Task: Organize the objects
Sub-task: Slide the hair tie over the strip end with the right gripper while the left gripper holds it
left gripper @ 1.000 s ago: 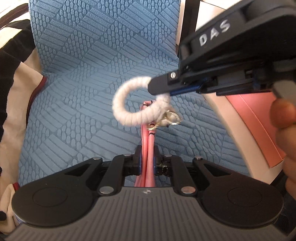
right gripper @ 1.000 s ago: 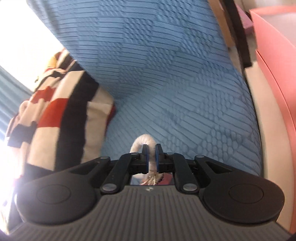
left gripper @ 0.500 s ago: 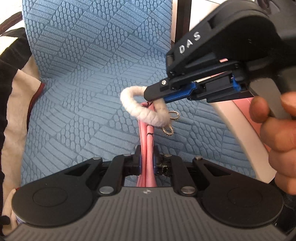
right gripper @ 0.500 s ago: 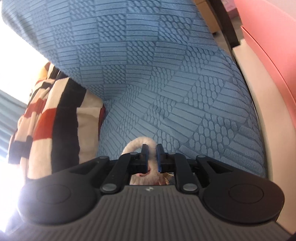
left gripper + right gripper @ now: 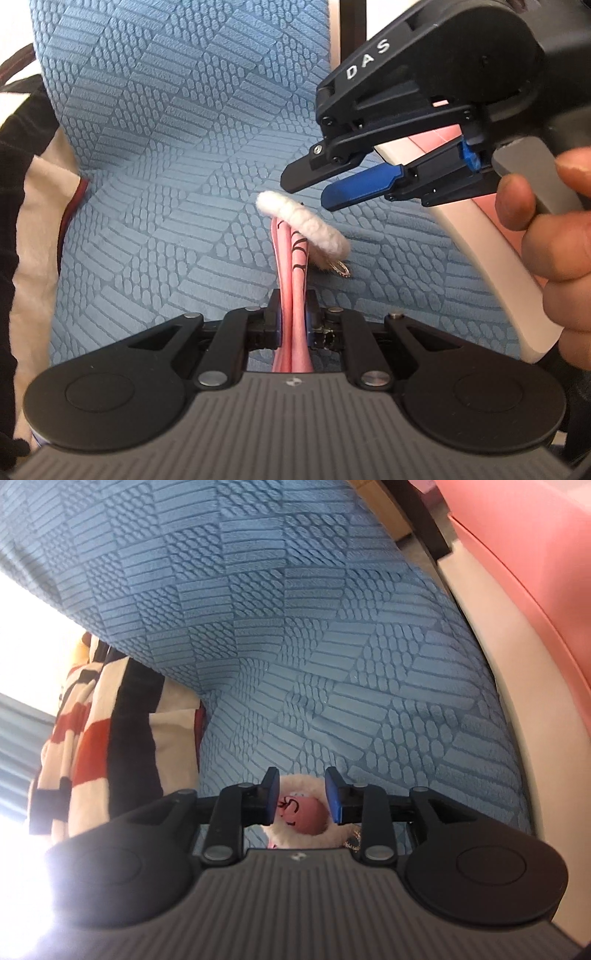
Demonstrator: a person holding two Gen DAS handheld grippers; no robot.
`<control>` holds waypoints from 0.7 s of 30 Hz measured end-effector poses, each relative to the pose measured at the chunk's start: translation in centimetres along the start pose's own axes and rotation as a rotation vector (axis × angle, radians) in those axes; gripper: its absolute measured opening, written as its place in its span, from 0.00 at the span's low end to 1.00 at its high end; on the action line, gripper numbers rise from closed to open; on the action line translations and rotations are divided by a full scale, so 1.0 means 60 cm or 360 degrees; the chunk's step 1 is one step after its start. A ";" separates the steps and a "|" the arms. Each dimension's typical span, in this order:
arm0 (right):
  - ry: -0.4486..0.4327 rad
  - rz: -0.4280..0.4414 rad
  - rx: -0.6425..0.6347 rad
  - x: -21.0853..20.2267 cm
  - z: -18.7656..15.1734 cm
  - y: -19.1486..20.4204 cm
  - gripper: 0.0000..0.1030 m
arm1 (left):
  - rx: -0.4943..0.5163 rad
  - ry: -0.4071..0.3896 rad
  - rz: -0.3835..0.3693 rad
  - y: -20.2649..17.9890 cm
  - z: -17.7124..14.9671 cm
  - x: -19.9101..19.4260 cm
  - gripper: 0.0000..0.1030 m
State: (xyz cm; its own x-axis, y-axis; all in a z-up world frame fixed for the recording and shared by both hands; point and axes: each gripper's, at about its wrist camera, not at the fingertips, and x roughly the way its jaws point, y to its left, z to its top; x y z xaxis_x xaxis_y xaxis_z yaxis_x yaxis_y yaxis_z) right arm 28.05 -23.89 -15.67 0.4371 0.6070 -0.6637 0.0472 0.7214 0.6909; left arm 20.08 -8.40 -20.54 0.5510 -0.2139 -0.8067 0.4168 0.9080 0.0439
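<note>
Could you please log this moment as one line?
left gripper: shut on pink strap | right gripper: jaws just opening, off fluffy white ring | blue textured cushion beneath

Blue geometric-textured cushion (image 5: 155, 155), pink strap (image 5: 291, 280) with white fluffy ring (image 5: 306, 221), red-black-cream striped cloth (image 5: 96, 734)

Two black hand-held grippers, blue pads

The right hand-held gripper (image 5: 314, 188), upper right of the frame, bears white "DAS" lettering, silver screws and a grey trigger; the left hand-held gripper (image 5: 291, 325) has a ribbed grey body and round black discs.
</note>
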 end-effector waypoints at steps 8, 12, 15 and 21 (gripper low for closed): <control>0.0119 0.0074 0.0086 0.014 -0.003 -0.010 0.28 | 0.0187 -0.0012 0.0091 -0.026 -0.004 0.004 0.12; 0.0174 0.0073 0.0133 0.020 -0.003 -0.020 0.28 | 0.0332 -0.0026 0.0170 -0.048 -0.009 0.005 0.12; 0.0189 0.0084 0.0175 0.023 0.002 -0.025 0.29 | 0.0439 -0.0057 0.0244 -0.061 -0.013 0.005 0.12; 0.0216 0.0121 0.0289 0.026 0.007 -0.041 0.28 | 0.0740 -0.0155 0.0428 -0.098 -0.026 -0.008 0.10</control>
State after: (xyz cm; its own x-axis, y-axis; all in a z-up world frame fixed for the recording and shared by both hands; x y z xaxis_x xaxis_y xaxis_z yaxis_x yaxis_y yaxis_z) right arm 29.00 -24.85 -18.25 0.3213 0.7054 -0.6318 0.1851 0.6075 0.7724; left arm 16.23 -13.06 -21.33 0.7376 -0.0487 -0.6734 0.5155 0.6847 0.5151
